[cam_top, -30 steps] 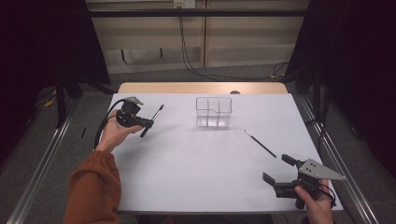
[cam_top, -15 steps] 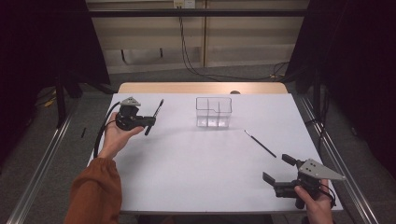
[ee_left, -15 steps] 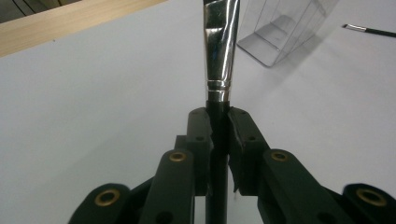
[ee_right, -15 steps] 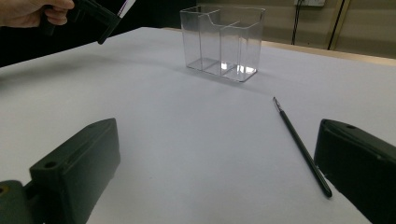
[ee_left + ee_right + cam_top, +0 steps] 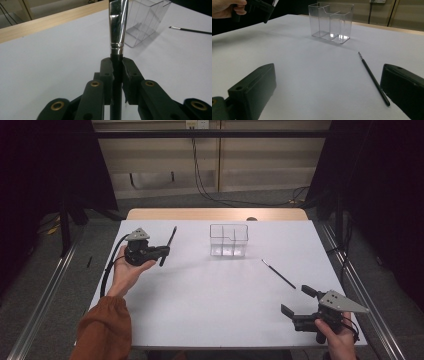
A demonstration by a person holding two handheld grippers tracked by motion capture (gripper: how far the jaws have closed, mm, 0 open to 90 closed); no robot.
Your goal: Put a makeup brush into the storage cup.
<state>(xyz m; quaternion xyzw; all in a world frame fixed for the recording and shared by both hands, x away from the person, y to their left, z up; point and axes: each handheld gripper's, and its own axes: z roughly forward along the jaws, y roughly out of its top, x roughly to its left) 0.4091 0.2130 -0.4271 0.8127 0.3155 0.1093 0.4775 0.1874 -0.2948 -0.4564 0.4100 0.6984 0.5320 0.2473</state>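
**Left gripper clamped on a brush above the worktop's left side**

The left gripper (image 5: 161,252) was raised above the white worktop (image 5: 200,310), near its far-left corner, held in the person's upturned left hand (image 5: 126,272). Its jaws were closed on the black handle of a flat brush (image 5: 117,37). In the left gripper view the handle ran straight up between the two pads, with the silver ferrule clear of the jaw tips and pointing toward the far edge. From the high view the brush (image 5: 167,245) stood tilted, its upper end leaning toward the far edge of the worktop.

A clear plastic organiser (image 5: 229,240) with compartments stood on the worktop near the middle of the far edge, well apart from the left gripper. All the compartments that could be seen were empty.

A second, thin black brush (image 5: 278,273) lay flat on the worktop between the organiser and the near-right corner, its tip pointing toward the organiser.

The right gripper (image 5: 297,302) sat low near the near-right corner, held in the right hand (image 5: 337,337). Its jaws stood wide apart with nothing between them. In the right gripper view the thin brush (image 5: 373,77) lay just beside the right-hand jaw, with its near end close to that pad, though contact could not be told.
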